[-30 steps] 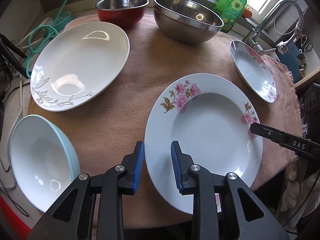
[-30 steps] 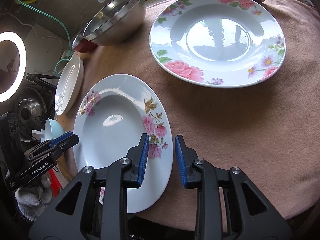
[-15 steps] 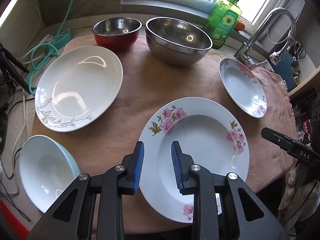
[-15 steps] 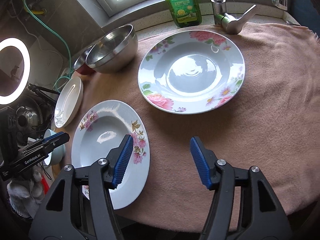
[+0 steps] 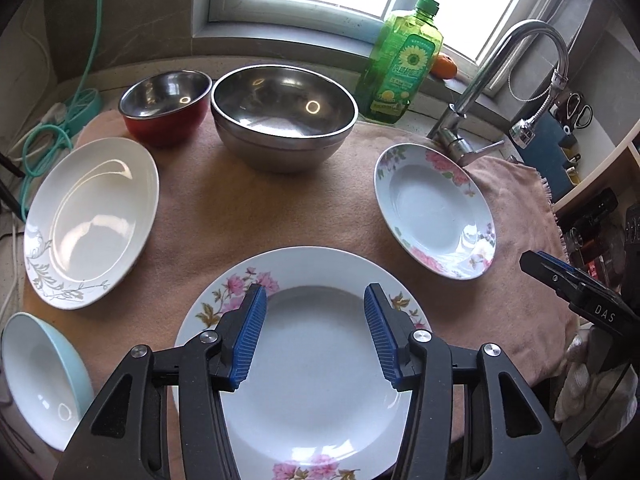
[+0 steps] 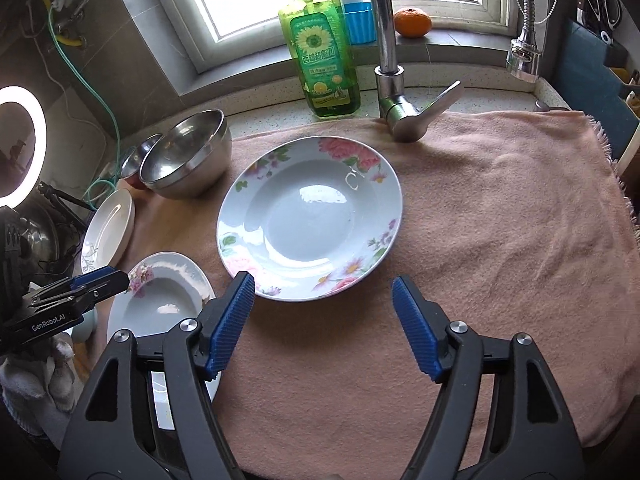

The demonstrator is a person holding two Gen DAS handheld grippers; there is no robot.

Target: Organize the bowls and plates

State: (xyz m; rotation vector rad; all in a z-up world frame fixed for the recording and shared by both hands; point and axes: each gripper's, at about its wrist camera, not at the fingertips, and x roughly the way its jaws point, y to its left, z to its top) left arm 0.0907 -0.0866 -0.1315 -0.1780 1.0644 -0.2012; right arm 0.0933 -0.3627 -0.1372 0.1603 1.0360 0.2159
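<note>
Plates [image 5: 316, 364] and bowls [image 5: 284, 116] on towel [image 6: 500, 240], soap bottle [image 6: 320, 48], faucet [image 6: 390, 60] behind

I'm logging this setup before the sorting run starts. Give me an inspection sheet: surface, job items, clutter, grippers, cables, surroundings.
Surface: pink towel spread over the counter, wrinkled.
Job's things: large floral plate nearest; small floral plate by the faucet; white plate at left; blue bowl at the left edge; red bowl beside steel bowl at the back. Nothing stacked.
Clutter: soap bottle, orange, blue cup.
Grippers: left gripper open above the large floral plate; right gripper open above the towel; both hold nothing.
Cables: green cord at the back left.
Surroundings: window, faucet, ring light.
</note>
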